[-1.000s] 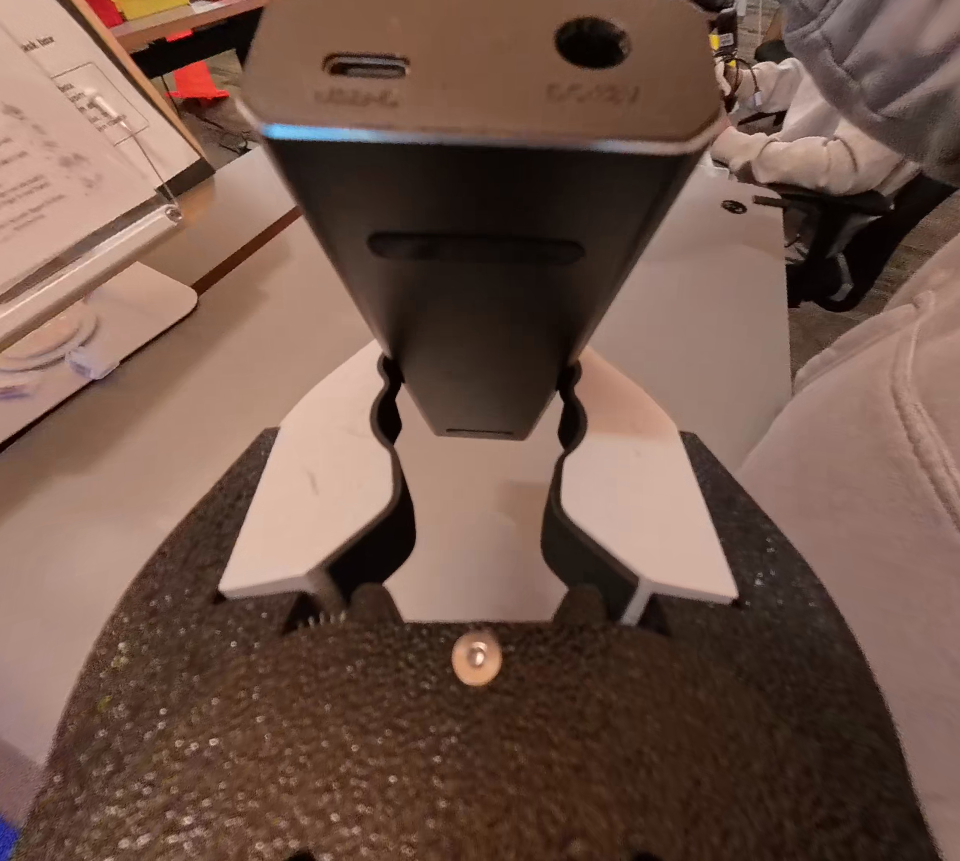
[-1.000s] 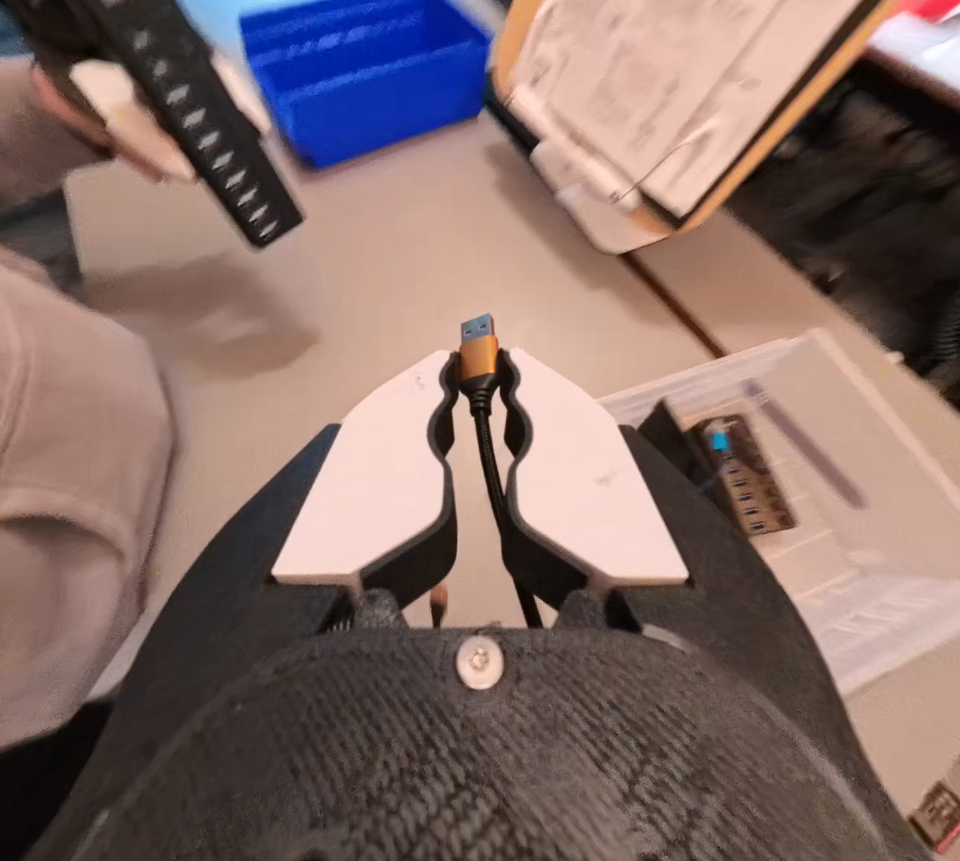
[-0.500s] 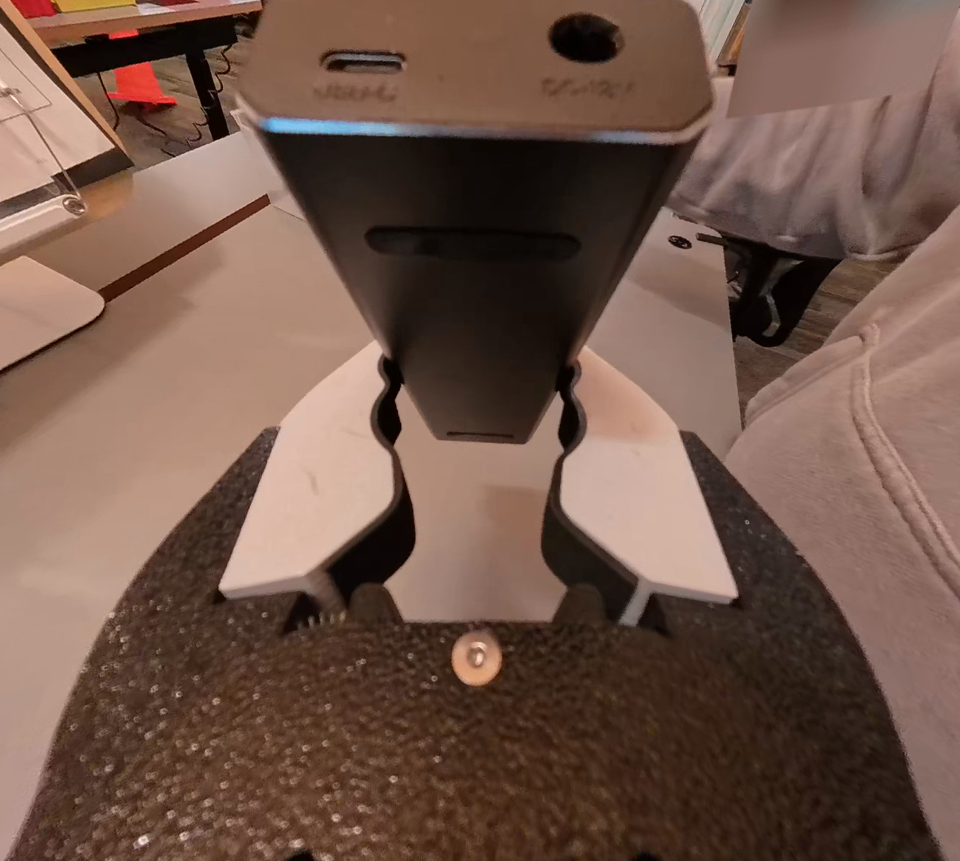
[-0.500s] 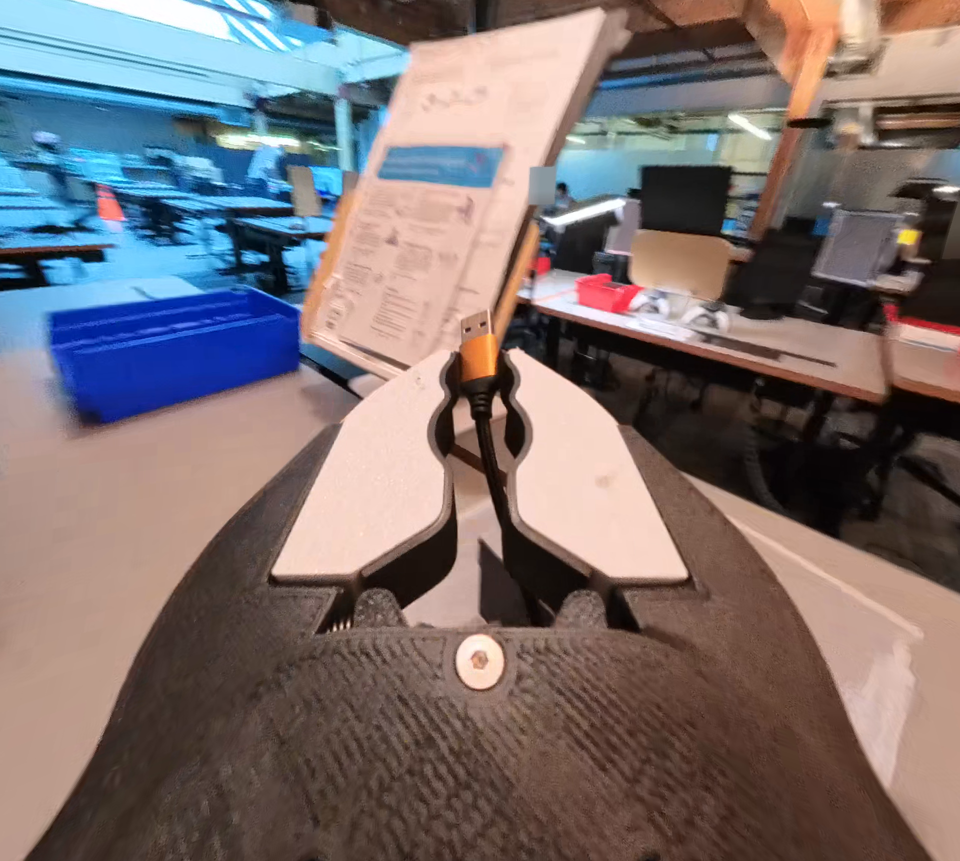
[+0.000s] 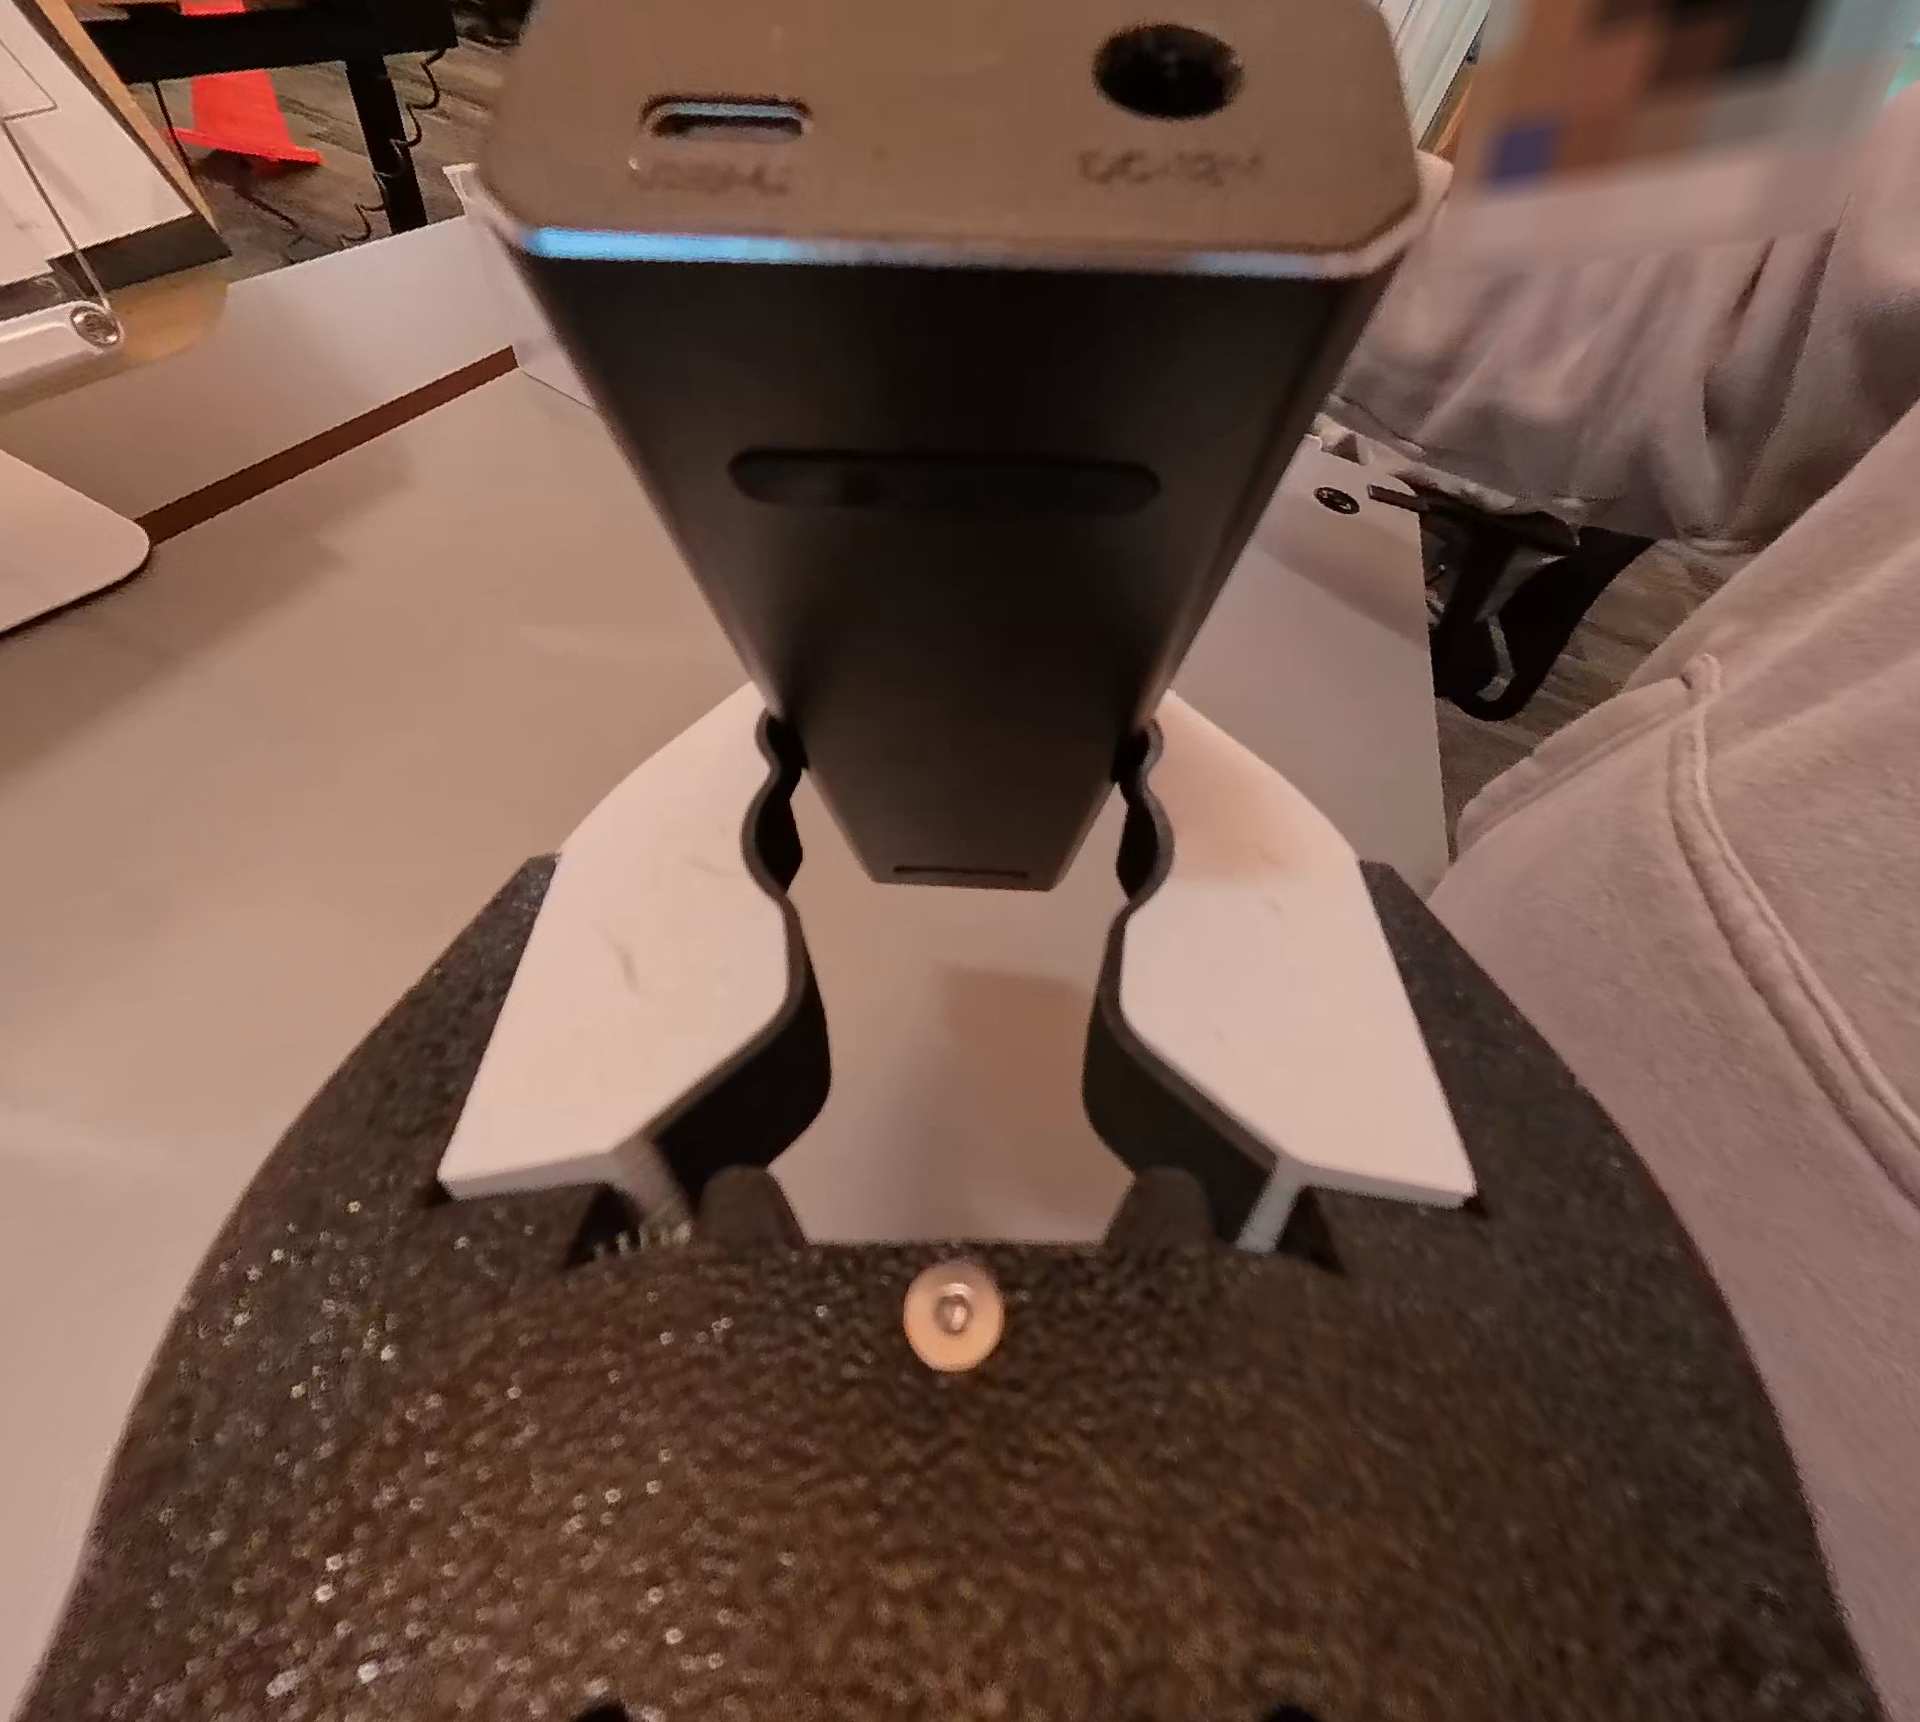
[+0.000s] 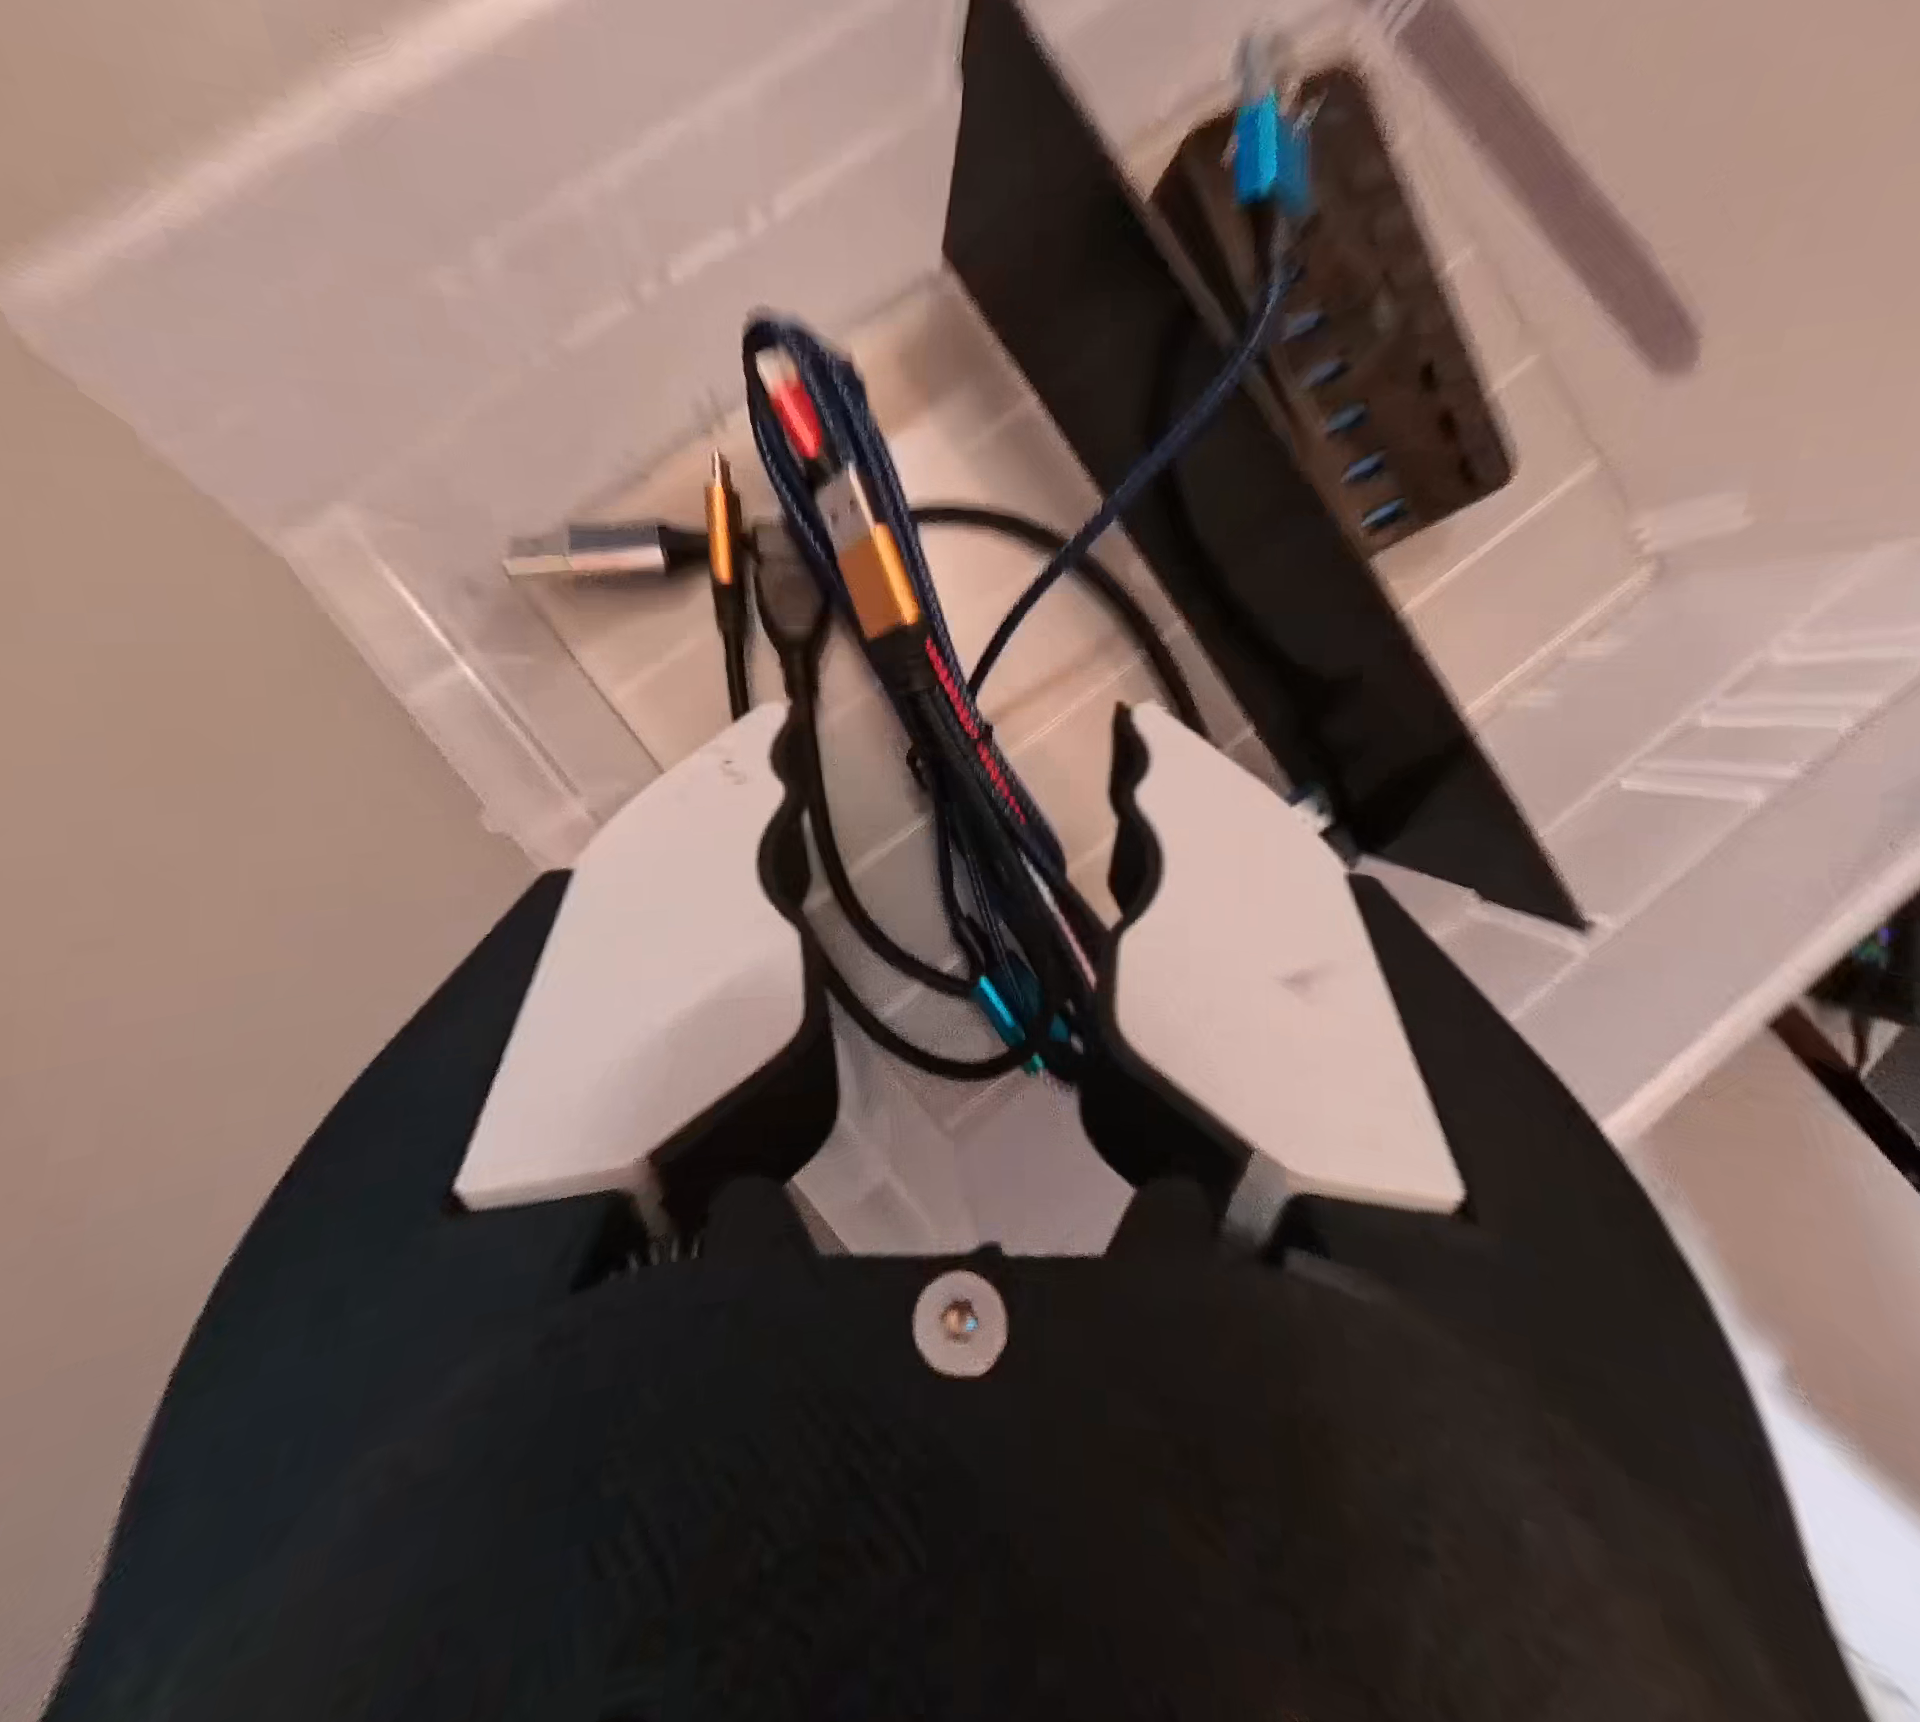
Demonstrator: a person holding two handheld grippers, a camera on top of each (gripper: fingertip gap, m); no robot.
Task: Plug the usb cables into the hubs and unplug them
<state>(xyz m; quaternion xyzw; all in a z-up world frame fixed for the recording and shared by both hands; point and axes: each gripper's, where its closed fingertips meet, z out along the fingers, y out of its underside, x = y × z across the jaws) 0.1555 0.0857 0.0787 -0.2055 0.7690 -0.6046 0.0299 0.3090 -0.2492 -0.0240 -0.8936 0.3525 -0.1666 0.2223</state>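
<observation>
My left gripper (image 5: 956,758) is shut on the lower end of a black USB hub (image 5: 935,425) and holds it upright above the table. The hub's top end shows a small oval port (image 5: 724,119) and a round socket (image 5: 1169,72). My right gripper (image 6: 956,737) is open over a clear plastic bin (image 6: 312,218). The orange-plug USB cable (image 6: 878,576) lies past the fingertips on a bundle of braided cables, its cord running between the fingers. A second hub (image 6: 1382,342) lies in the bin with a blue plug (image 6: 1262,145) in it.
The bin also holds a silver USB plug (image 6: 592,550), a red plug (image 6: 795,415) and a black box (image 6: 1091,425). A beige table (image 5: 260,737) lies below the left gripper, a document stand (image 5: 62,270) at left, a person's beige sleeve (image 5: 1714,945) at right.
My right gripper swung down from facing the room to over the clear bin and opened, letting go of the orange-plug cable. My left gripper kept hold of the hub and turned slightly right.
</observation>
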